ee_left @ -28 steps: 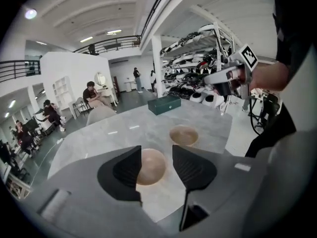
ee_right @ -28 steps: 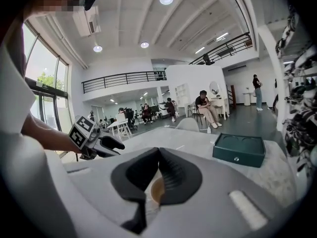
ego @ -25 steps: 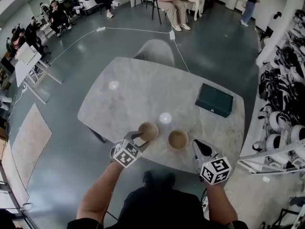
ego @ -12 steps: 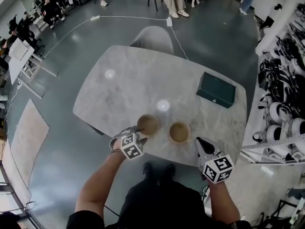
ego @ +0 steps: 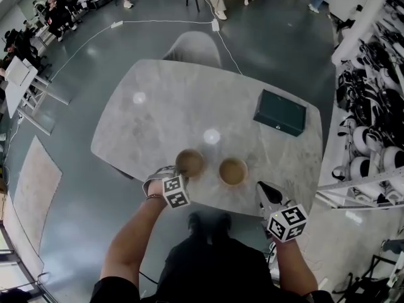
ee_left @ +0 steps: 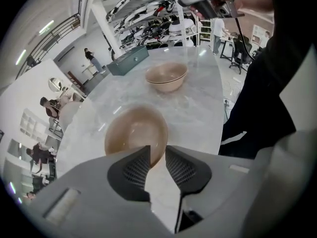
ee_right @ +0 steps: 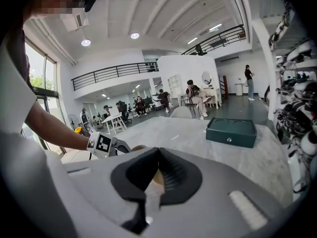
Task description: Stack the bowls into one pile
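On the table (ego: 189, 100), the left bowl (ego: 189, 161) sits beside the right bowl (ego: 232, 170). My left gripper (ee_left: 157, 153) has just been closing its jaws astride the left rim, not pinching yet; I judge a shallow bite may slip. My right gripper (ee_right: 158, 162) is pressed together, empty.

Most of the tabletop (ego: 158, 106) is bare marble, so there's loads of room coming in over the left edge or the far edge, bar the chair (ego: 196, 46) parked at the far edge. The crowded bit is the near edge: the left bowl (ego: 189, 161) and right bowl (ego: 232, 171) sit side by side with only a narrow gap between them. The left gripper (ego: 178, 174) blocks the near side, jaws just been closing around the left bowl's near rim, not pinching it. The green case (ego: 280, 113) hogs the right edge, the right gripper (ego: 261, 188), jaws together, sits at the near edge towards the right corner, and a shelving rack (ego: 372, 137) crowds the floor beyond.
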The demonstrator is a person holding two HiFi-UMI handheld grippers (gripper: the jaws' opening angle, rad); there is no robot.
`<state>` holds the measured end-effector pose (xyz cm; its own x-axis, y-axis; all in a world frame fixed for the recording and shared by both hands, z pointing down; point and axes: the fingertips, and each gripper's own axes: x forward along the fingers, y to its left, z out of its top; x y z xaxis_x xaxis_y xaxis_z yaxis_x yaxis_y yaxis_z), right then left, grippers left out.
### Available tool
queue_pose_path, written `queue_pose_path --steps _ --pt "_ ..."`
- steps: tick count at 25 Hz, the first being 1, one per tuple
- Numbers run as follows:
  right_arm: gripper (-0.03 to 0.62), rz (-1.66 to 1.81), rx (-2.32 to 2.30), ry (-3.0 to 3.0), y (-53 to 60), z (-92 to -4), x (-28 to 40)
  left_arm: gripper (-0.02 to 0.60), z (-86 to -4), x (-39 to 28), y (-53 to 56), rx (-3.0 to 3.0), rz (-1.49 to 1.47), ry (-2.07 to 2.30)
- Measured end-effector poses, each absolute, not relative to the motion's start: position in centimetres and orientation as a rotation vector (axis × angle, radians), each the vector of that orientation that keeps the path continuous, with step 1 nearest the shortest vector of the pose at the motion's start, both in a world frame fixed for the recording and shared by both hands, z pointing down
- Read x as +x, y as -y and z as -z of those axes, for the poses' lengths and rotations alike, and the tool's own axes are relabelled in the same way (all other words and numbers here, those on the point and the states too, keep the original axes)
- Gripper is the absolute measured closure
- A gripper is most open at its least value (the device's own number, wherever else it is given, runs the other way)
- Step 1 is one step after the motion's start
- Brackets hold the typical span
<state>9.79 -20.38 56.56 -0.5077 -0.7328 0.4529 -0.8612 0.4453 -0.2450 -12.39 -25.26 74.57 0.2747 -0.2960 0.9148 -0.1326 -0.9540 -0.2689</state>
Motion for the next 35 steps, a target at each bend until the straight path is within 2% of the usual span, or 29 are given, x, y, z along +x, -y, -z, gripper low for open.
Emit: queue_pose_path --steps 7,14,27,35 --pt "0.589 -0.665 1.389 2.414 19.7 -56.4 10.5 0.557 -74.5 -11.8 25.3 -2.284 1.773 -0.364" --pt "0.589 -0.634 1.398 2.423 19.0 -55.1 9.6 0.56 -72.3 -12.5 24.9 -2.358 1.715 -0.445" --pt "0.589 -0.558 1.414 2.439 17.8 -52.0 3.0 0.56 -63.0 -16.6 23.8 -2.466 1.428 -0.622" --pt "0.589 -0.516 1.429 2.471 17.4 -50.6 3.9 0.56 -60.7 -15.0 22.9 -2.464 1.389 -0.614"
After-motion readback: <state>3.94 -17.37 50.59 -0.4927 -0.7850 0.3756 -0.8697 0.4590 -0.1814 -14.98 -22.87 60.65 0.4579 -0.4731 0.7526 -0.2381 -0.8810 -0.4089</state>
